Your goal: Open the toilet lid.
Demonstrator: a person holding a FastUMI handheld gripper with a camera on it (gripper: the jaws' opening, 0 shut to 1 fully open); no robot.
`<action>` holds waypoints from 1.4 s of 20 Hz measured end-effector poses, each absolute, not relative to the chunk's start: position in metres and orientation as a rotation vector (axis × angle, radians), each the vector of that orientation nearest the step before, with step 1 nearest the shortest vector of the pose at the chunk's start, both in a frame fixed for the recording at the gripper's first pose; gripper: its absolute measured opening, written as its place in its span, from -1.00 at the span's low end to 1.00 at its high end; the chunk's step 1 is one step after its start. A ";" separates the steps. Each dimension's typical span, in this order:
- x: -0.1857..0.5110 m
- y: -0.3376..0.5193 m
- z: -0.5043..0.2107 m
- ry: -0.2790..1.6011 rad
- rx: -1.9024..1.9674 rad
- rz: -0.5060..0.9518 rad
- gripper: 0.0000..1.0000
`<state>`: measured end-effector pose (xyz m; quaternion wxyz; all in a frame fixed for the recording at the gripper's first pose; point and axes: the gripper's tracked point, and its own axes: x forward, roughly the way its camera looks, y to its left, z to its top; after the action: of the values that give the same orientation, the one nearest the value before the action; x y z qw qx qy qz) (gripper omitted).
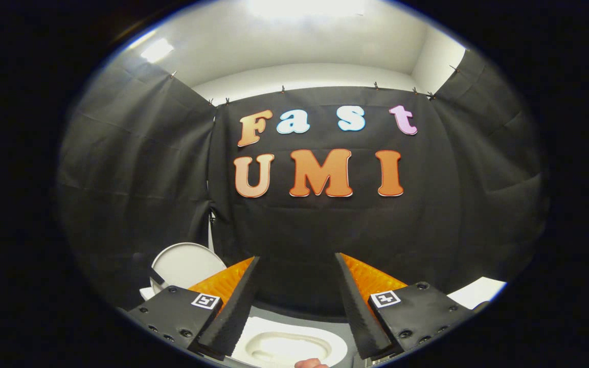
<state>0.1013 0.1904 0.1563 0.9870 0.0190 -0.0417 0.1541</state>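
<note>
Toilet lid (186,266) upright beyond open, empty claw (297,276).

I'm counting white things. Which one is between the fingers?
The hollow white bowl, between the open fingers; the round disc and flat slab sit outside them.

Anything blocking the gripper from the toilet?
Nothing visible does. The gripper hangs open with the toilet low between its fingers; a person's fingertip sits at the toilet's near edge.
</note>
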 end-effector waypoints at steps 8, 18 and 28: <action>0.076 0.127 0.140 -0.093 0.034 0.224 0.83; 0.054 0.069 0.087 -0.090 0.015 0.146 0.85; 0.030 0.033 0.034 -0.066 0.050 0.087 0.85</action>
<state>0.0302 0.0333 0.0342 0.9982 0.0247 -0.0328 0.0434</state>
